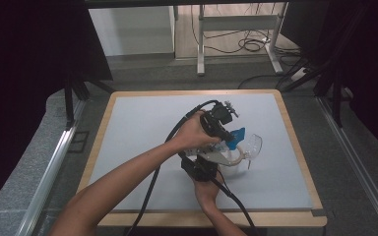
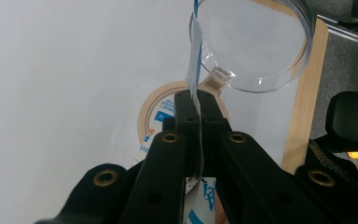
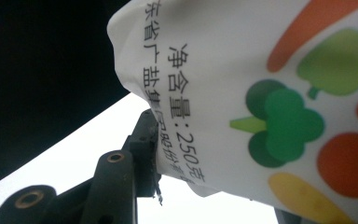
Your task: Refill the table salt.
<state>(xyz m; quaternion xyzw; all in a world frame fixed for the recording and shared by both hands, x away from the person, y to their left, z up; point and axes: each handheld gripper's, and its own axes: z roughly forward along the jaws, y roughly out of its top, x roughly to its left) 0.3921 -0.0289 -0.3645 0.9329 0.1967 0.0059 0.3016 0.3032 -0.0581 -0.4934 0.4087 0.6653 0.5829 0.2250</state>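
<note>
Evidently a packet [image 1: 236, 134] is being opened or tipped beside a clear cup [image 1: 252, 145], which serves here as the landmark. In the high view the packet is seen held above the table [image 1: 142, 123], just to the left of the cup. It is taken from above by the left gripper [image 1: 229, 132] and from the near side by the right gripper [image 1: 212, 162], so both hands are crowded against the cup's left flank. In the left gripper view, the left gripper's fingers [image 2: 186, 109] are seen pressed together on a thin edge of the packet, which rises as a narrow strip across the cup's rim. A ring of tape [image 2: 150, 108] is shown lying flat on the table on the near side of the cup, by its handle, and this cannot be made out from above. In the right gripper view, the printed face of the packet is seen close up, with coloured vegetable shapes and lettering. One of the right gripper's fingers [image 3: 144, 140] is pressed against its lower corner, so the body of the packet is judged to be pinched there. The cup is not given by this view. For the step to be done well, the pinch on the thin edge should be held firm and the body gripped low. The two grips should be drawn apart evenly, with the mouth of the packet kept over the cup so that nothing is spilled onto the table. Whether the packet is already torn cannot be told.
</note>
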